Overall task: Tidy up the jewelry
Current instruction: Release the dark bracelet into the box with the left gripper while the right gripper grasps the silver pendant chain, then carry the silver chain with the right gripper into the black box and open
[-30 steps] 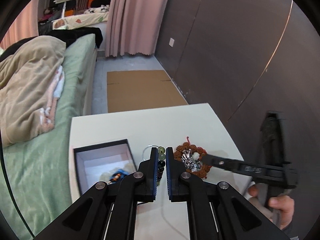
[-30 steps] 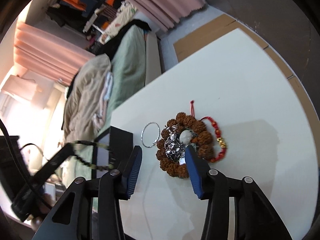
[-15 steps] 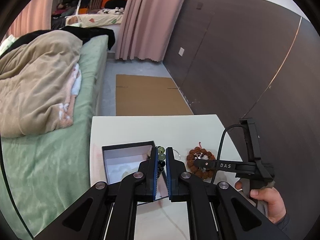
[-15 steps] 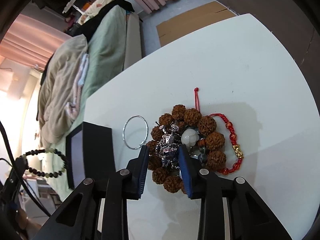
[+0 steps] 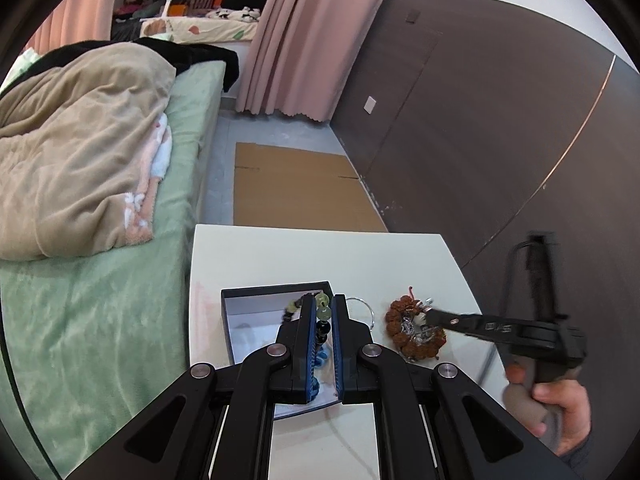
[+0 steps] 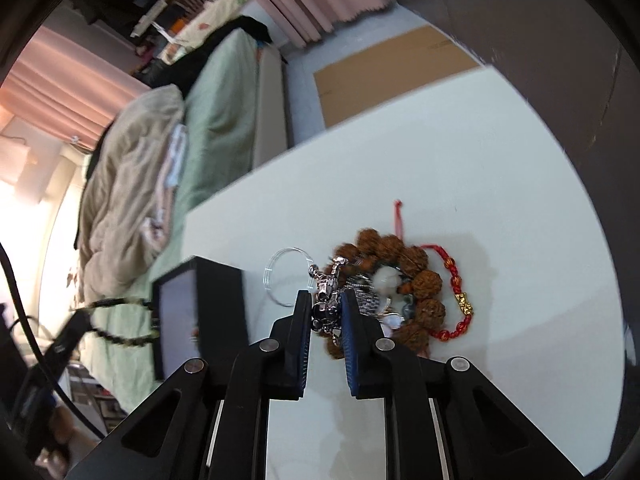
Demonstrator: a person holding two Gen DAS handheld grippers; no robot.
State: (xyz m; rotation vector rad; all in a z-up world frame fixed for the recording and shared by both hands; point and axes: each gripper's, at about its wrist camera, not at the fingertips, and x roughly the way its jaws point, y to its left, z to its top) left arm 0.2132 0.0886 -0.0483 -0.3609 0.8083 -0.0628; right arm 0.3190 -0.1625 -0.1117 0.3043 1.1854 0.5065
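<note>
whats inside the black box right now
In the black box, a pale lining and some blue beads show. The left gripper, shut on a dark and green bead bracelet, covers the rest.

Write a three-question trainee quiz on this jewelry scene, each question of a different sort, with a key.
1. True or false: the left tool is shut on a bead bracelet.
2. Multiple choice: the right tool grips which piece? A) red bracelet B) silver chain C) thin ring
3. Fill in: the left tool's bracelet hangs over the open black ___.

Key: 1 true. 2 B; the chain comes from the pile inside the brown beads. 3 box.
</note>
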